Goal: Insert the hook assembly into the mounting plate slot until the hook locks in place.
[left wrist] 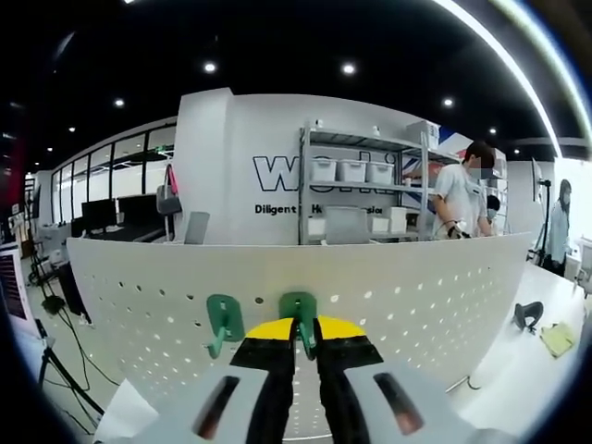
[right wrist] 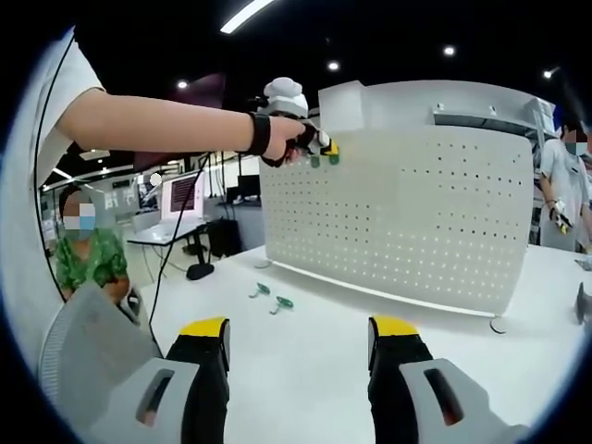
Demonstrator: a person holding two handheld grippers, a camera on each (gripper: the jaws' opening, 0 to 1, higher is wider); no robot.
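Your left gripper (left wrist: 305, 335) clamps its yellow-tipped jaws on a green plastic hook (left wrist: 299, 314) pressed against the white perforated mounting plate (left wrist: 416, 296). Just left of it hangs a second green hook (left wrist: 223, 322). Your right gripper (right wrist: 298, 338) hovers wide, two loose green hooks (right wrist: 270, 295) lying on the white table (right wrist: 305, 379) ahead.

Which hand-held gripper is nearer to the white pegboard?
Left. The left hand-held gripper is up against the pegboard, jaws closed on a green hook. The right hand-held gripper is open, back over the table.
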